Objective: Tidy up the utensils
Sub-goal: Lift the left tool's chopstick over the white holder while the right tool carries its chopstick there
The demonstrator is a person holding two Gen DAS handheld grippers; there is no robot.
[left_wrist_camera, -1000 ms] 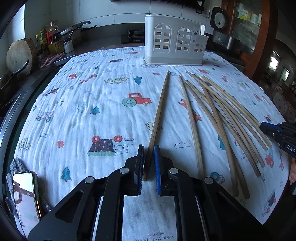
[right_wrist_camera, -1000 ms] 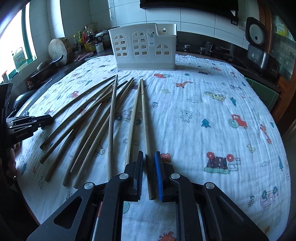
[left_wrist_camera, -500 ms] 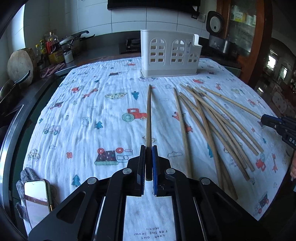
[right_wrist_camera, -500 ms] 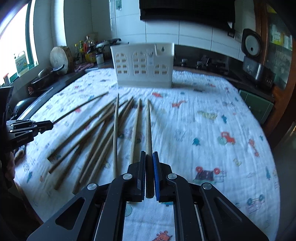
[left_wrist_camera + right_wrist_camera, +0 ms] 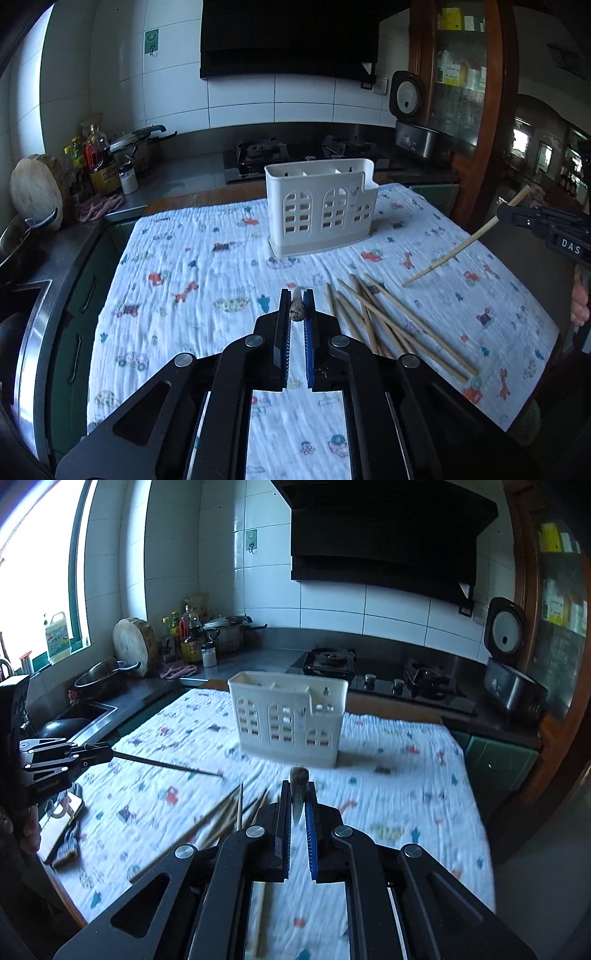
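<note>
Table cloth [image 5: 207,258]: white, printed with cars and trees, spread beneath both grippers.

Utensil holder [image 5: 321,206]: white plastic, arched cut-outs, upright on the cloth straight ahead of both grippers and well apart from them. What can be seen of its top compartments shows no chopsticks; the interior is only partly visible.

Loose chopsticks [image 5: 388,325]: a crossed heap of wooden sticks lying on the cloth, just right of and below the left gripper, left of and below the right gripper.

Left gripper [image 5: 297,314]: jaws clamped on one chopstick [image 5: 297,308], seen end-on in its own view; in the right wrist view [image 5: 170,765] the stick runs from that gripper toward the holder, lifted off the cloth.

Right gripper [image 5: 299,805]: jaws clamped on a second chopstick [image 5: 299,786], blurred end-on; from the left wrist view [image 5: 458,251] it slants down toward the cloth, tip near or at the surface.

Progress, as judged: early. Two sticks in hand, none evidently stowed, the heap left to clear.
</note>
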